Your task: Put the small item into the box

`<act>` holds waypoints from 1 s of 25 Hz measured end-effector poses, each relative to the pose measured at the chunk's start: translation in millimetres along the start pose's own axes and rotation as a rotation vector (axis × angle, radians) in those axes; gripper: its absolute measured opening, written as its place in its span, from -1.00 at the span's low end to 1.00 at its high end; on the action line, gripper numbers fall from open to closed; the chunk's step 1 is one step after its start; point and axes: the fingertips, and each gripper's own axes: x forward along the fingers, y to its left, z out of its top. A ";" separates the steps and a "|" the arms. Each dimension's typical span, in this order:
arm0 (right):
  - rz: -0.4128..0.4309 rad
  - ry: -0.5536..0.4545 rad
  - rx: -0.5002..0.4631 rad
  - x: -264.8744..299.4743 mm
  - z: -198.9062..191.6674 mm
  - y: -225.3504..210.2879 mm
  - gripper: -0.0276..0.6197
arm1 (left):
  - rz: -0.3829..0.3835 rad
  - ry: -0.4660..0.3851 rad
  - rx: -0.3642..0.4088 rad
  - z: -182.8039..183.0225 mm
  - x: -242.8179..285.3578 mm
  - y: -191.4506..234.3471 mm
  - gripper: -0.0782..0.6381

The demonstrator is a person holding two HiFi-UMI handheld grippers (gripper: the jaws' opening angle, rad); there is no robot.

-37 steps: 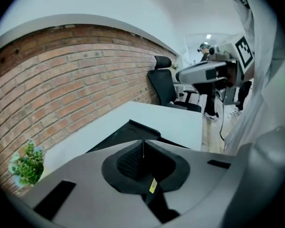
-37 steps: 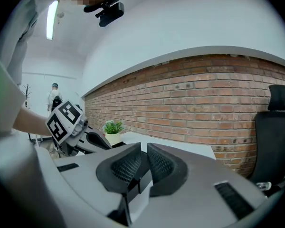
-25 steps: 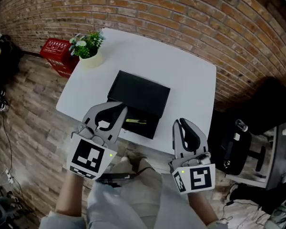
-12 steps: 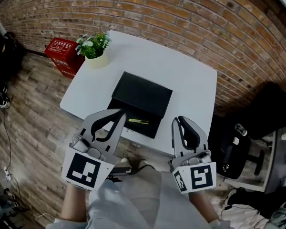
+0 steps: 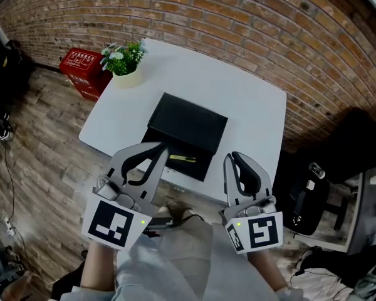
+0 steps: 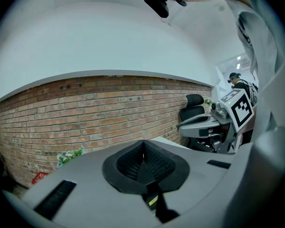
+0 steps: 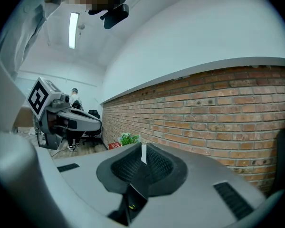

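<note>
Centrally, the small item (image 5: pixel 180 159), a thin yellow sliver, lies in the open tray of the black box (image 5: pixel 187 125), whose lid is folded back on the far side. The box sits toward the near edge of the white table (image 5: pixel 254 105); bare tabletop runs to its left, right and far sides, widest toward the brick wall (image 5: pixel 238 17). A potted plant (image 5: pixel 121 58) occupies the far left corner, well apart from the box.

The item lies between the 2 grippers as seen in the head view. The left gripper (image 5: pixel 158 148) overlaps the box's near left corner, its tips just beside the item. The right gripper (image 5: pixel 233 157) is off the box's near right corner, over the table edge. How high either is held above the table cannot be told.

The left gripper view shows ribbed pads meeting, jaws closed on nothing. The right gripper view shows jaws closed to a thin pale slit, nothing gripped. Both views look level at the wall and plant and show neither box nor item; each shows the opposite gripper. Only the head view shows the red crate (image 5: pixel 81 68) on the wood floor (image 5: pixel 37 143).
</note>
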 end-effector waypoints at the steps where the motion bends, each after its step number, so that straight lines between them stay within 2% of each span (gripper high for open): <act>1: 0.002 0.001 0.000 0.5 -0.1 0.3 -0.73 | -0.001 0.002 0.001 -0.5 0.5 -0.1 -0.73; 25: 0.008 0.032 -0.006 6.5 -8.2 5.4 -0.73 | -0.033 0.012 0.011 -7.9 6.9 -0.5 -0.73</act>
